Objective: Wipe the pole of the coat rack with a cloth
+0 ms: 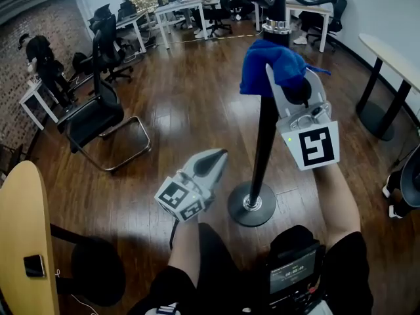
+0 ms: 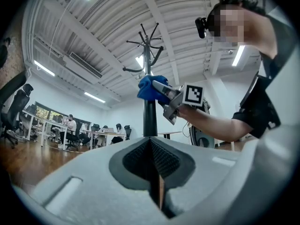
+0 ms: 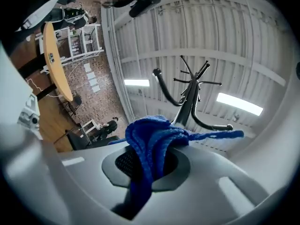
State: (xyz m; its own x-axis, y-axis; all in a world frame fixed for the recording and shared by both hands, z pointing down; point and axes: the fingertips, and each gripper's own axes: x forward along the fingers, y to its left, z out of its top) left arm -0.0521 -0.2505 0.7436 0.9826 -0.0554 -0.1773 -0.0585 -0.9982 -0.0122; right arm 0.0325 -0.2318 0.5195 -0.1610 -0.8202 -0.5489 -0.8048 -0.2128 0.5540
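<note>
Pole ahead, open floor (image 1: 184, 110) to the sides

Just beyond my left gripper's (image 1: 218, 157) closed fingertips the pole (image 1: 266, 136) stands upright, its round base (image 1: 252, 204) low beside them. My right gripper's (image 1: 292, 84) fingers, clamped on the cloth (image 1: 269, 61), meet the same pole higher up, and curved hooks (image 3: 161, 88) spread above them. A chair (image 1: 98, 110) stands well off left.
</note>
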